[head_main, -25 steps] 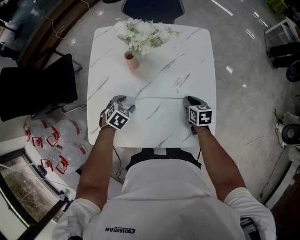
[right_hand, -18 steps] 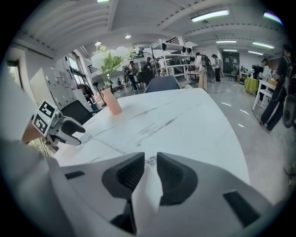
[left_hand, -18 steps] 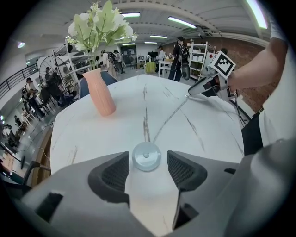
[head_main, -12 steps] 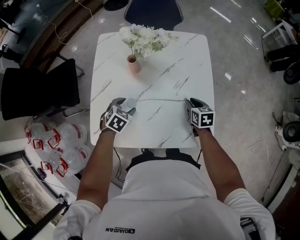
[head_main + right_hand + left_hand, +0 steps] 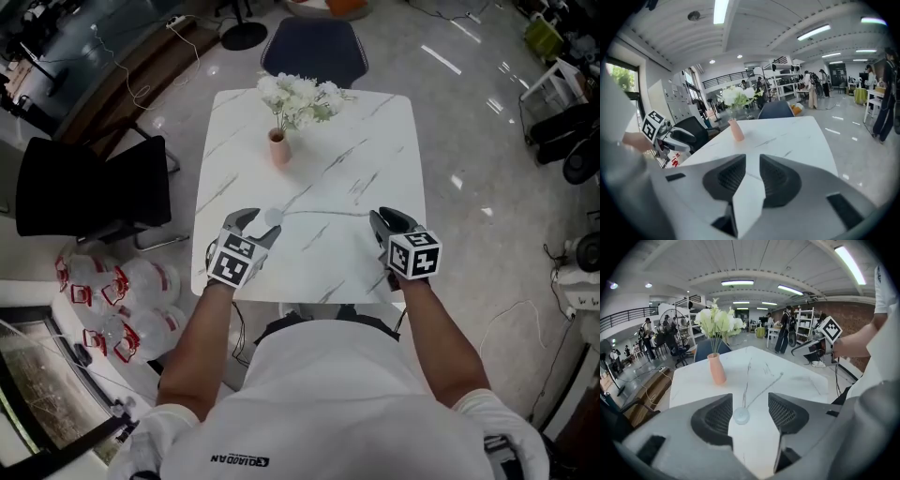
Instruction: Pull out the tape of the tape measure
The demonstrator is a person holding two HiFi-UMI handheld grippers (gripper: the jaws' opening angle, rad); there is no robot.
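Tape measure (image 5: 741,415): small pale disc near the vase (image 5: 716,369), thin tape out.
Our left gripper (image 5: 750,404): jaws apart, empty.
Our right gripper (image 5: 752,176): just been opening, empty.

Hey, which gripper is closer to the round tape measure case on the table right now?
Left. The left gripper is right by the tape measure case, which shows between its open jaws, untouched. The right gripper is at the far end of the pulled-out tape.
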